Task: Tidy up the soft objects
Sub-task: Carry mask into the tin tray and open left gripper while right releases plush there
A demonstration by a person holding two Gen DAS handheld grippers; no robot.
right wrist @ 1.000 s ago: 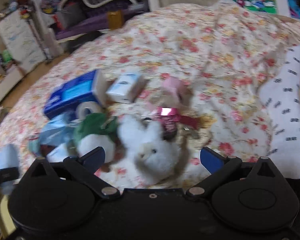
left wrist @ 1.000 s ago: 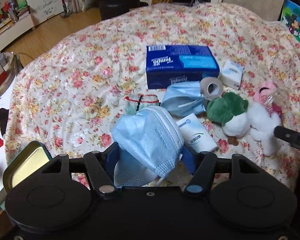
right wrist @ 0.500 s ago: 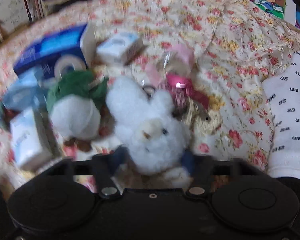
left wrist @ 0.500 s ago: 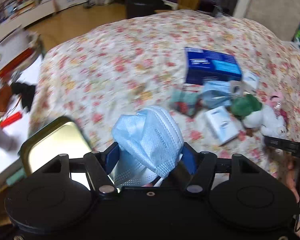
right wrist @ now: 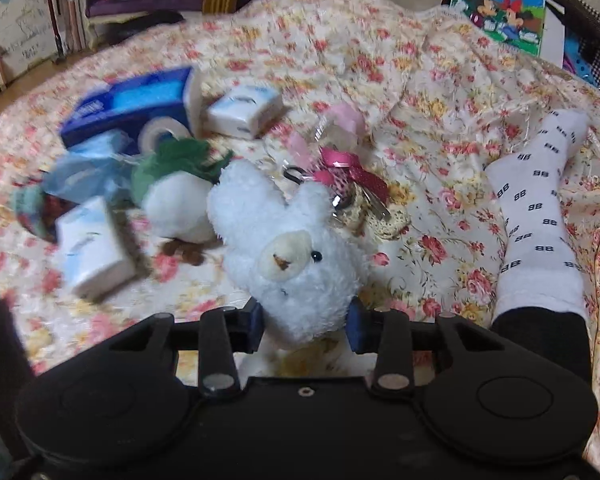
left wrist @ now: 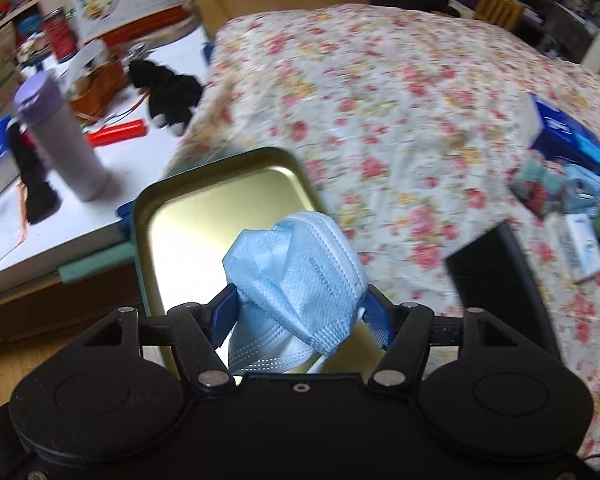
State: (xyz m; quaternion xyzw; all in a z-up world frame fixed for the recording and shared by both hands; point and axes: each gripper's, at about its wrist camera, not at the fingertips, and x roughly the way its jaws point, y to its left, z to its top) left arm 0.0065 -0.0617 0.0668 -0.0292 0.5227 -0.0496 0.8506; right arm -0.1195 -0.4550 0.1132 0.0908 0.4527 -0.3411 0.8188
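At the bottom centre of the left wrist view, the left gripper (left wrist: 300, 314) clenches one blue mask (left wrist: 296, 276) over one gold tray (left wrist: 204, 200). In the right wrist view, the right gripper (right wrist: 306, 324) has its fingers closing on one white plush (right wrist: 296, 256). Behind it, toward the upper left on the floral bed (right wrist: 440, 92), lie one green plush (right wrist: 176, 196), two tissue packs (right wrist: 90, 246), one second mask (right wrist: 84, 172) and one blue box (right wrist: 136, 98).

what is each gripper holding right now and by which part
Left gripper: crumpled light blue face mask, pinched at its lower folds. Right gripper, jaws closing: fluffy white plush animal, squeezed at its lower body.
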